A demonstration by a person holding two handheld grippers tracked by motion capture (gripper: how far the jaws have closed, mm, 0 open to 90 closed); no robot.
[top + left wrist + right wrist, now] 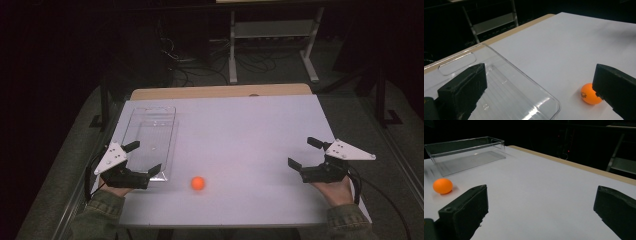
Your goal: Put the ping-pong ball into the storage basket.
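An orange ball [198, 183] lies on the white table near its front edge, right of a clear plastic tray [150, 140]. My left gripper [143, 158] is open at the tray's near end, one jaw over the tray and the other beside its corner. In the left gripper view the tray's rim [529, 81] runs between the jaws and the ball [590, 93] sits partly behind the right jaw. My right gripper [304, 153] is open at the table's right side, with bare table between its jaws. The right gripper view has the ball [442, 186] and the tray [466, 151] far off at the left.
The white tabletop [250, 130] has a tan wooden strip [220, 91] along its far edge. Beyond it stand a metal rack [272, 40] and cables on a dark floor. The person's forearms in green sleeves come in at the bottom corners.
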